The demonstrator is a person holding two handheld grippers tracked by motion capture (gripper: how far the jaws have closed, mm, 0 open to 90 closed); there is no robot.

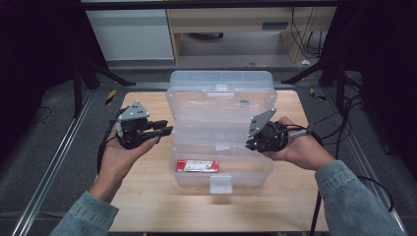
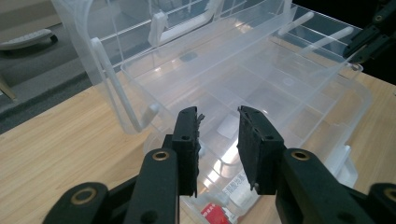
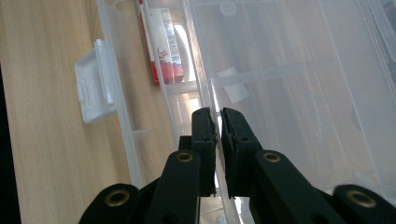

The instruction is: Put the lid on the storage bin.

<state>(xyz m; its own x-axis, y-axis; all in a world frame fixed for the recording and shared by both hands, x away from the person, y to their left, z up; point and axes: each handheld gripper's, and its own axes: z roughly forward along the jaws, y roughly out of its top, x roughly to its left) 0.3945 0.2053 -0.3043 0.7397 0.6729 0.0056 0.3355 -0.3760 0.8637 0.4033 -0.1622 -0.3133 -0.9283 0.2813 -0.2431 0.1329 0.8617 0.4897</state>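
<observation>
A clear plastic organiser box [image 1: 193, 179] stands on the wooden table with its lid [image 1: 221, 81] swung up at the back. A clear divided tray [image 1: 221, 128] sits across its top. Under the tray, at the front left of the box, lies a red packet [image 1: 197, 165], also seen as the red packet [image 3: 163, 46]. My left gripper [image 1: 169, 130] hovers at the tray's left edge, open, with nothing between its jaws [image 2: 218, 114]. My right gripper [image 1: 248, 144] is at the tray's right edge, shut on the tray's thin rim [image 3: 219, 112].
The box's front latch [image 1: 220, 184] hangs towards me over the table [image 1: 147, 196]. Bare wood lies left, right and in front of the box. Metal rails [image 1: 54, 162] run along both table sides, and cables [image 1: 344, 128] trail at the right.
</observation>
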